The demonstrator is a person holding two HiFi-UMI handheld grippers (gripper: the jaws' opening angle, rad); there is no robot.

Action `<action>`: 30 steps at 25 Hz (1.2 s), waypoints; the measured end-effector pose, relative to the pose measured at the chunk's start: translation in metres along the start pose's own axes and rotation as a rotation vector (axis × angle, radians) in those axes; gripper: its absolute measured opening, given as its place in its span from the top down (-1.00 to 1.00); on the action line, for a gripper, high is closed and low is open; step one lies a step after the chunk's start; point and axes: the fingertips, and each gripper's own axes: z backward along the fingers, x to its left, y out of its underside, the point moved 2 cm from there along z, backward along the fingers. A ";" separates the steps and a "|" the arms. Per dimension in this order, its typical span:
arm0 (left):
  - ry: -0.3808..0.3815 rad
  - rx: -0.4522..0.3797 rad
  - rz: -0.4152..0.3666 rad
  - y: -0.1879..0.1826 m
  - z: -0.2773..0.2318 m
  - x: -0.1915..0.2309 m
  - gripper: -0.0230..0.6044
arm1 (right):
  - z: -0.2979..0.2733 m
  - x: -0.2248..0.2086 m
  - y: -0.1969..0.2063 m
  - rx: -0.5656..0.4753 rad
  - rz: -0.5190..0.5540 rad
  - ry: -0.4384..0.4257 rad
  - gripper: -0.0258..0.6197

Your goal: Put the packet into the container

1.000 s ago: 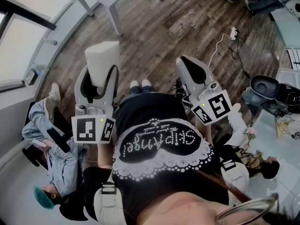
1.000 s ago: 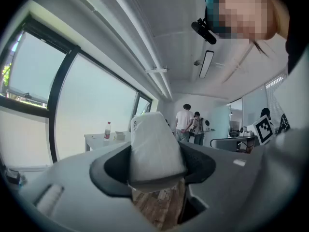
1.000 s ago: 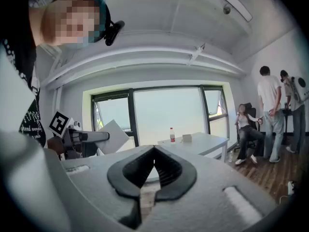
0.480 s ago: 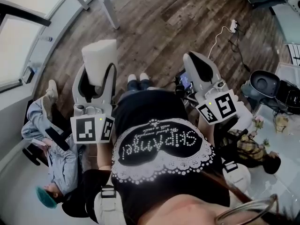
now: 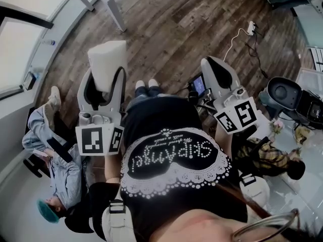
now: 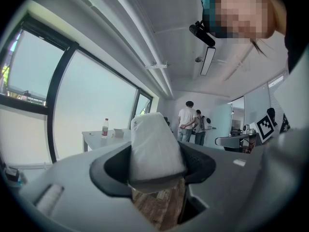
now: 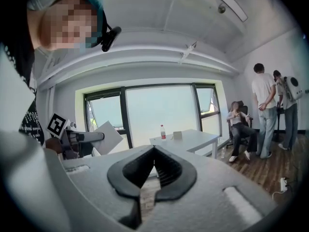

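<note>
A white packet (image 5: 107, 59) stands upright between the jaws of my left gripper (image 5: 105, 77), which is shut on it. In the left gripper view the packet (image 6: 154, 146) fills the gap in the left gripper (image 6: 157, 170) and rises above the jaw tips. My right gripper (image 5: 216, 67) is held at the right of the body, its jaws closed together with nothing between them. The right gripper view shows the right gripper (image 7: 153, 151) the same way, with the packet (image 7: 107, 135) off to the left. No container is in view.
Wooden floor lies below, with my shoes (image 5: 144, 86) between the grippers. A white table (image 7: 186, 140) with a bottle (image 7: 162, 131) stands by the windows. One person sits on a chair (image 7: 239, 129), two people stand (image 7: 265, 105). A power strip (image 5: 251, 34) and cable lie at right.
The right gripper has drifted a little to the right and up. The left gripper keeps the packet and has barely moved.
</note>
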 end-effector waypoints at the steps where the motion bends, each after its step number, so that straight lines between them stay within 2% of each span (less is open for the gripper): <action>1: -0.002 0.000 0.000 0.001 -0.002 -0.003 0.04 | 0.002 -0.005 0.001 -0.003 -0.003 -0.005 0.91; 8: -0.012 -0.019 0.014 0.014 -0.012 -0.020 0.04 | 0.019 -0.038 0.014 0.002 -0.008 0.035 0.91; 12: -0.011 -0.013 0.032 0.014 -0.034 -0.014 0.04 | -0.002 -0.050 0.014 0.021 -0.019 0.040 0.91; 17: -0.011 -0.001 0.057 0.010 -0.066 0.015 0.04 | -0.052 -0.045 0.008 0.035 -0.036 0.002 0.91; 21: -0.008 0.000 0.045 -0.008 -0.089 0.048 0.04 | -0.093 -0.037 -0.013 0.017 -0.032 -0.018 0.91; 30: 0.038 -0.020 0.003 -0.038 -0.141 0.081 0.04 | -0.138 -0.056 -0.031 0.003 -0.029 0.043 0.91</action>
